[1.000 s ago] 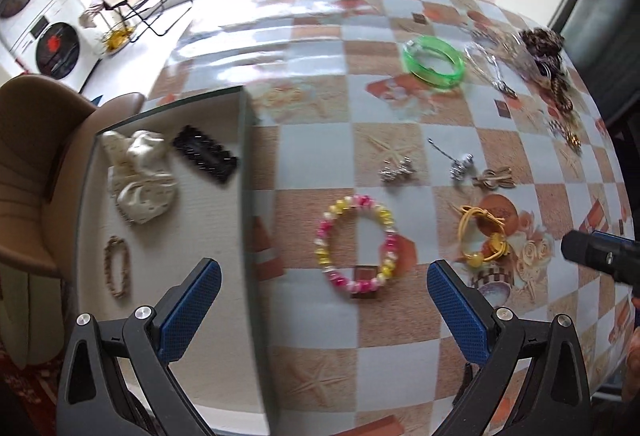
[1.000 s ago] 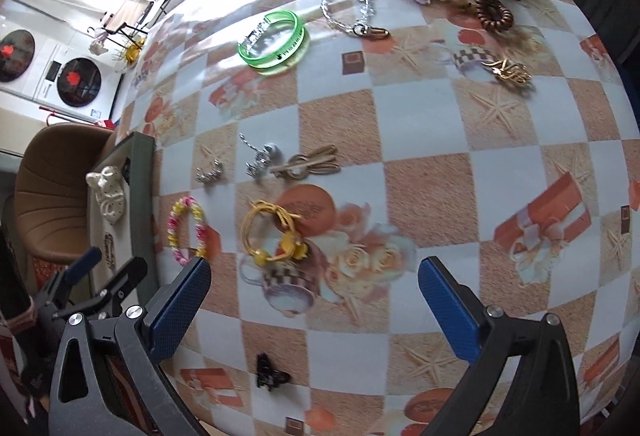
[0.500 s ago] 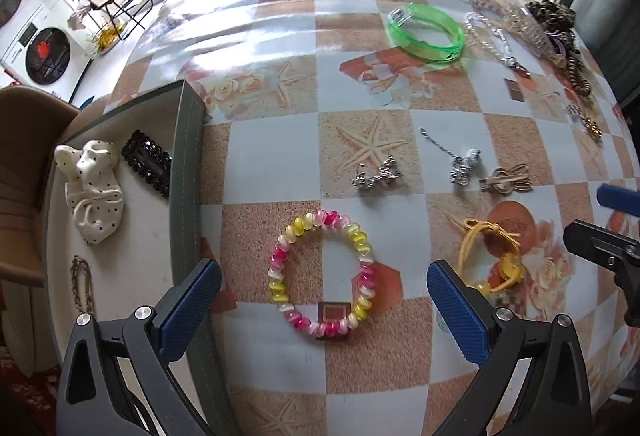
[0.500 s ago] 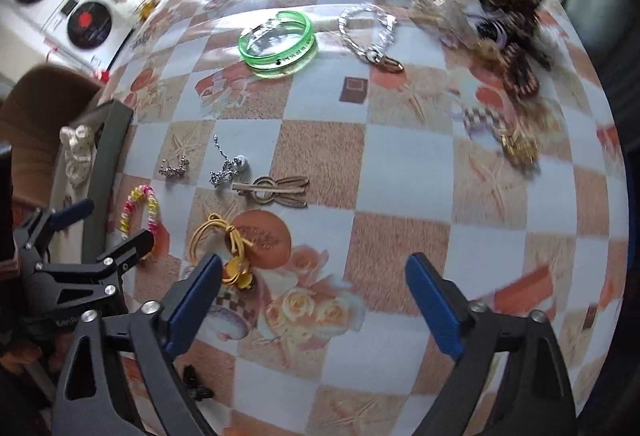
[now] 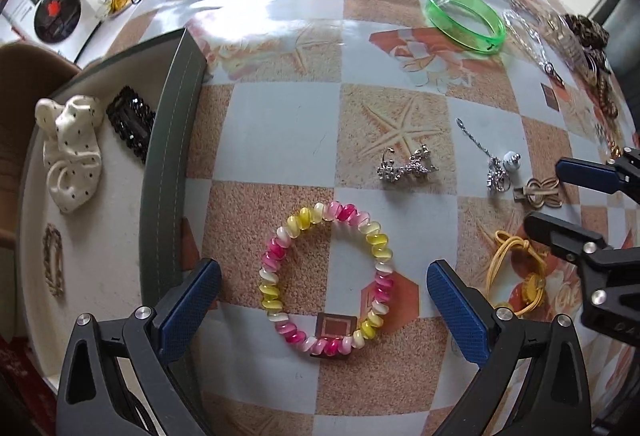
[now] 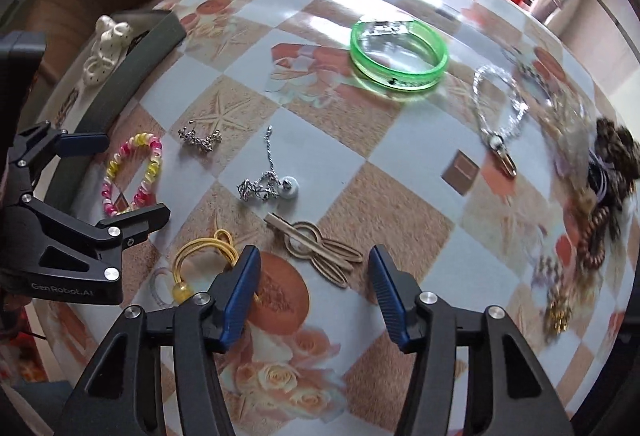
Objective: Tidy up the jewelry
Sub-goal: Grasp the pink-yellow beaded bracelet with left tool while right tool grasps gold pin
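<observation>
Showing only in the left-wrist view: a braided bracelet (image 5: 53,261) inside the tray (image 5: 168,172).

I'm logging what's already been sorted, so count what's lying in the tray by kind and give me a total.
White dotted scrunchie: 1
Black hair clip: 1
Braided band: 1
Total: 3, in the part of the tray that shows.
</observation>
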A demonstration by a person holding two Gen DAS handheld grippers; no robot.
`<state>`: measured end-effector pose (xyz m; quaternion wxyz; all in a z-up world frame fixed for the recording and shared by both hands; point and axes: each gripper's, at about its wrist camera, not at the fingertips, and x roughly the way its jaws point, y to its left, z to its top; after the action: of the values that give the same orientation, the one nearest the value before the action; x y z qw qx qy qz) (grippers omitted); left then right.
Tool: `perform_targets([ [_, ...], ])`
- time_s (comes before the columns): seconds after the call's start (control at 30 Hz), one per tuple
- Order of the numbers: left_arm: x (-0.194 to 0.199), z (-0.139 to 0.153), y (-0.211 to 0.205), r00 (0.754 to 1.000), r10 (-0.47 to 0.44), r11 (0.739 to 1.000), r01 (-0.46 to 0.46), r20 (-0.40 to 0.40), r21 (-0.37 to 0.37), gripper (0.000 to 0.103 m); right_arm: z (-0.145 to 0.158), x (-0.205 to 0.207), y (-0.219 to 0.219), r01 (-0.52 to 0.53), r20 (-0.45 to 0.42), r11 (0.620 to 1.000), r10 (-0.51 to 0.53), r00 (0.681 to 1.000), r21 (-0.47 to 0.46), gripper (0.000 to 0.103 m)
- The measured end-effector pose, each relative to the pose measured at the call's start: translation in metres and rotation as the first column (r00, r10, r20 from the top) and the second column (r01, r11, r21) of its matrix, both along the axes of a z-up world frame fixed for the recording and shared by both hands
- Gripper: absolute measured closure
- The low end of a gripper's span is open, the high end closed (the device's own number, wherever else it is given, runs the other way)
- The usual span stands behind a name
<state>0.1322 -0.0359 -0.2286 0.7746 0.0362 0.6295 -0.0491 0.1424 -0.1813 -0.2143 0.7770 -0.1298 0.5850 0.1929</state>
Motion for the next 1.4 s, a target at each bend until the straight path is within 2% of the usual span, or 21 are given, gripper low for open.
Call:
perform_targets([
  [0.13,0.001,-0.001,0.003,1.000,0.009,1.000,-0.009,0.003,-0.017,0.000,-0.002,0.005,0.009,-0.032,0.019,0.999,0.033,0.999,-0.017,0.045],
  [0.23,-0.001,0.001,0.001,1.000,0.000,1.000,0.001,0.011,-0.030,0.004,-0.002,0.005,0.016,-0.045,0.032,0.998,0.046,0.998,-0.040,0.053],
  [0.3,-0.004,0.003,-0.002,1.000,-0.016,0.999,0.016,0.022,-0.032,0.015,-0.002,0.004,0.018,-0.041,0.032,0.998,0.042,0.999,-0.040,0.067],
  [0.33,-0.006,0.005,-0.004,0.999,-0.028,0.999,0.029,0.029,-0.033,0.019,-0.002,0.004,0.018,-0.036,0.030,0.999,0.038,0.999,-0.039,0.070],
  [0.37,-0.008,0.007,-0.009,0.999,-0.036,0.999,0.037,0.033,-0.033,0.025,-0.002,0.004,0.019,-0.031,0.029,0.999,0.032,0.999,-0.038,0.077],
  [0.4,-0.009,0.009,-0.009,0.999,-0.040,0.999,0.041,0.035,-0.034,0.033,-0.001,0.003,0.019,-0.022,0.028,0.999,0.023,0.999,-0.038,0.080],
  [0.7,-0.014,0.016,-0.014,0.996,-0.076,0.996,0.078,0.044,-0.050,0.080,0.002,-0.015,0.013,0.087,0.011,0.996,-0.087,0.996,-0.015,0.084],
  [0.93,-0.015,0.032,-0.009,0.997,-0.060,0.993,0.065,0.058,-0.097,0.082,0.011,-0.026,-0.014,0.240,-0.046,0.968,-0.237,0.970,0.068,0.084],
  [1.2,-0.032,0.061,0.000,0.993,-0.065,0.987,0.078,0.096,-0.140,0.082,0.022,-0.038,-0.041,0.407,-0.127,0.901,-0.391,0.912,0.151,0.084],
  [1.4,-0.041,0.082,0.013,0.991,-0.053,0.982,0.074,0.122,-0.172,0.082,0.034,-0.045,-0.044,0.466,-0.155,0.865,-0.443,0.883,0.186,0.084],
])
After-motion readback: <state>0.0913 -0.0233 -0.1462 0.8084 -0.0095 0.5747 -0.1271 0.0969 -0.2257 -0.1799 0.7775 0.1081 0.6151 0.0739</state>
